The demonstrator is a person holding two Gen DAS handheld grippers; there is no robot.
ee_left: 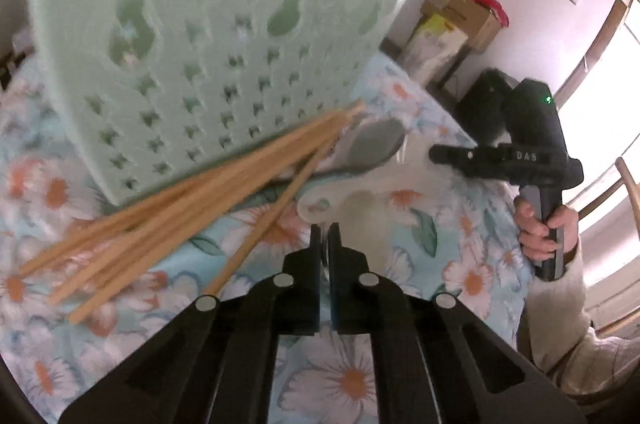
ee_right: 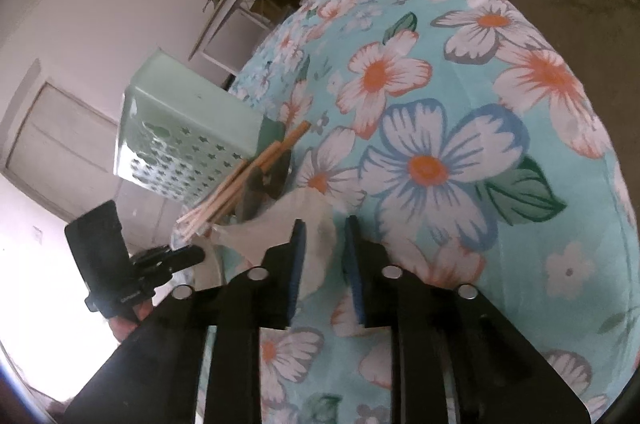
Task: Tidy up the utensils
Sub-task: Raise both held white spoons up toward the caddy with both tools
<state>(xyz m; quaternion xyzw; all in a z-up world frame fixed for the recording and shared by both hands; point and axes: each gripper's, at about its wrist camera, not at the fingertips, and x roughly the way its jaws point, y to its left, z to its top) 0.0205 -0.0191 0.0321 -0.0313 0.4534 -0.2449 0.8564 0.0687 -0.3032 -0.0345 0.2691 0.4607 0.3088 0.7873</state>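
The left gripper (ee_left: 325,229) is pinching its jaws together on the clear plastic spoon's (ee_left: 352,208) handle, just below the pale-green perforated plastic basket (ee_left: 200,44) at eleven o'clock. The right gripper (ee_right: 325,224), jaws spread around crumpled white film (ee_right: 316,224), is idling; lifting slowly should be keeping the wooden chopsticks (ee_left: 192,200) undisturbed.
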